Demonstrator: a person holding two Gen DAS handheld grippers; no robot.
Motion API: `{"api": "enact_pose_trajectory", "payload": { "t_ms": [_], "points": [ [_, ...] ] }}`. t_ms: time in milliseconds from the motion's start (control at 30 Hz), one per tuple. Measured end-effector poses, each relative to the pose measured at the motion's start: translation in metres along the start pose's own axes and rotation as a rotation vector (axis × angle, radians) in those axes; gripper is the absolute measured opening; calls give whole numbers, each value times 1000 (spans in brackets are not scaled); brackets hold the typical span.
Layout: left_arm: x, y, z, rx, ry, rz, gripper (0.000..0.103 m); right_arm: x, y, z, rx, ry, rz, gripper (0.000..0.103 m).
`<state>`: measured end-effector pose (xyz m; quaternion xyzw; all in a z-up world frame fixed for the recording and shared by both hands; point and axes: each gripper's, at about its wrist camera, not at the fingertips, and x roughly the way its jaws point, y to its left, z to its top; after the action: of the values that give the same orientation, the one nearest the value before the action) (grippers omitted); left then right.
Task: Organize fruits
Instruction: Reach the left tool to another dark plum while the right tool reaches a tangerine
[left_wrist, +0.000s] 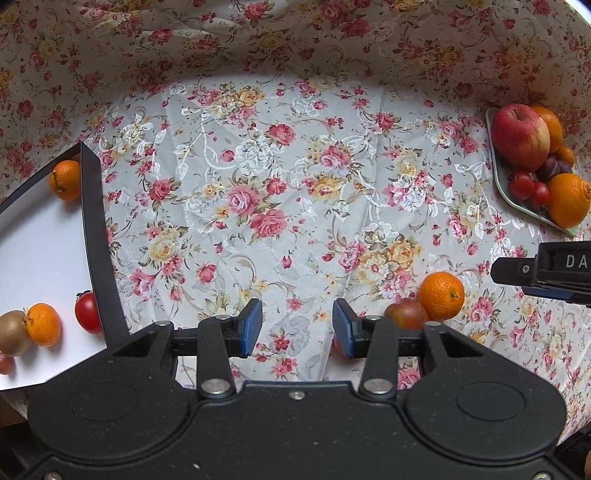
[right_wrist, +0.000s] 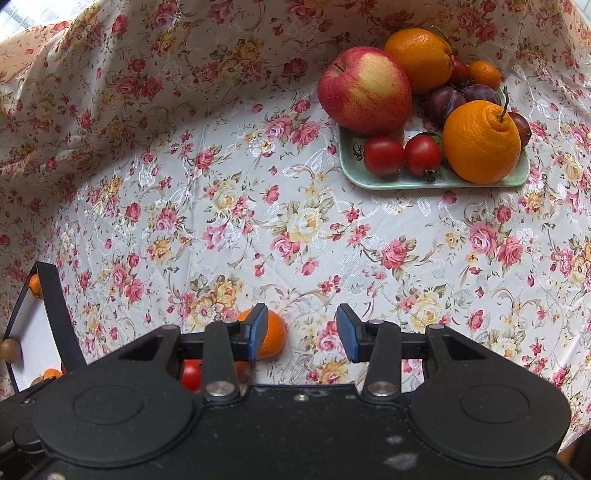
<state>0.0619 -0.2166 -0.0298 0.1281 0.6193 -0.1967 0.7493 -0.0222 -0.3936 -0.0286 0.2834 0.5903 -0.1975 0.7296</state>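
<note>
My left gripper (left_wrist: 297, 326) is open over bare floral cloth, nothing between its blue pads. Just to its right lie a mandarin (left_wrist: 441, 295) and a reddish plum (left_wrist: 406, 314). A white box with a black rim (left_wrist: 94, 229) at the left holds mandarins (left_wrist: 43, 324), a tomato (left_wrist: 88, 313) and a kiwi (left_wrist: 13, 332). My right gripper (right_wrist: 301, 330) is open too; a mandarin (right_wrist: 275, 334) sits behind its left fingertip and a tomato (right_wrist: 191, 374) lower left. A green plate (right_wrist: 388, 181) carries an apple (right_wrist: 364, 92), oranges (right_wrist: 482, 142), tomatoes (right_wrist: 383, 155) and plums (right_wrist: 441, 99).
The floral tablecloth (left_wrist: 295, 177) covers the table and rises as a backdrop behind it. The other gripper's black body (left_wrist: 554, 273) juts in from the right edge of the left wrist view. The green plate (left_wrist: 496, 173) stands at the far right there.
</note>
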Motion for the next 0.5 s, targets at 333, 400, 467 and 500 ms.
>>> {"api": "enact_pose_trajectory", "payload": {
  "t_ms": [333,400,467,500],
  "points": [
    [-4,-11,-25,60,7,-18,52,-4,5,-20,-2,4,1,45],
    [-4,-14,-31,78,10,-17,52,-5,6,-22,0,0,-3,45],
    [-3,-16,-37,90,14,-20,52,-6,7,-24,6,2,-1,45],
    [-2,-16,-38,92,15,-24,52,-6,7,-26,7,2,1,45]
  ]
}}
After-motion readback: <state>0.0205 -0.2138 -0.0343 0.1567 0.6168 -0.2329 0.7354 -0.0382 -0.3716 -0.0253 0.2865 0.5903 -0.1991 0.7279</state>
